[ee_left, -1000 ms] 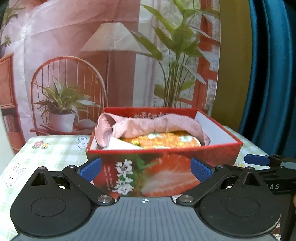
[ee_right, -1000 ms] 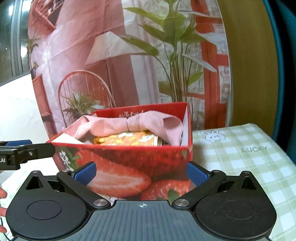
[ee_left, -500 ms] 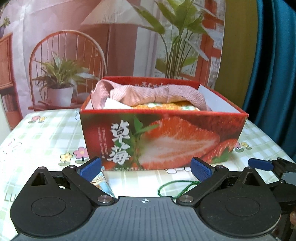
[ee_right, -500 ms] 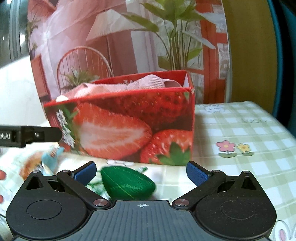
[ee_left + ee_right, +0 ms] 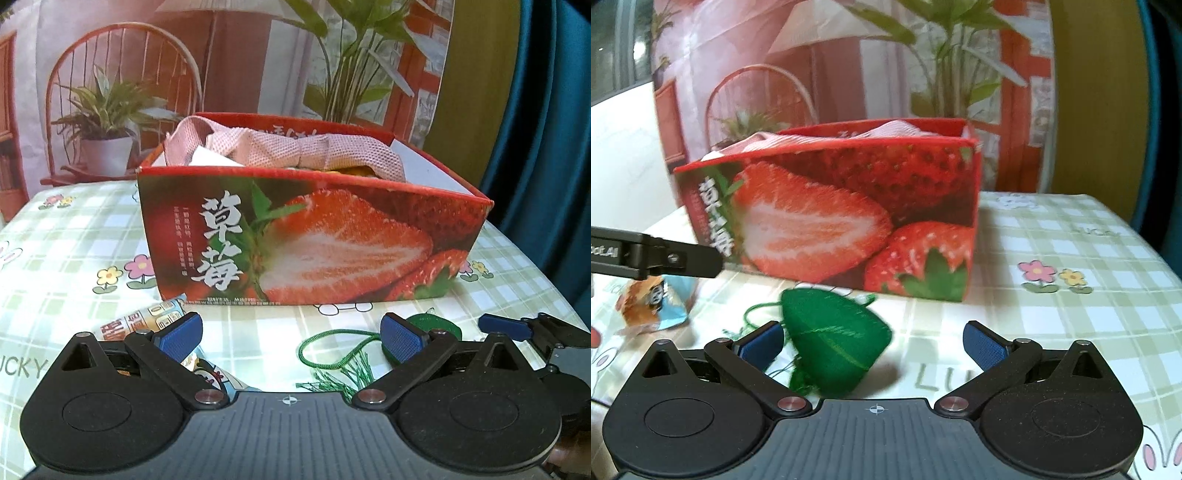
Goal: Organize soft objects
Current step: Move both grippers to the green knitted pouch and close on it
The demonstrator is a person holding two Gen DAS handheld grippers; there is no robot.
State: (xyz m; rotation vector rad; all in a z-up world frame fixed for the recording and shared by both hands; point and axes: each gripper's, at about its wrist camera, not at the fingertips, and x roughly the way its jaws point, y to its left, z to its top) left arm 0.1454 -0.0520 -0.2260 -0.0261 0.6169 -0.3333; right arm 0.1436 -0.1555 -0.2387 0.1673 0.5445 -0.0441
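Centering my released right claw on the green pouch near the strawberry box, left claw also released, avoiding its cord.

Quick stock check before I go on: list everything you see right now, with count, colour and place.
Strawberry box: one, red, middle of the table.
Pink cloth: one, draped across the box's contents.
Yellow item: one, inside the box, mostly hidden.
Green pouch: one, with cord and tassel, on the table before the box.
Snack packet: one, orange and blue, on the table left of the pouch.
Tablecloth: one, green-white check.
Printed backdrop: one, behind the table.
Left gripper: open, empty.
Right gripper: open, by the pouch.
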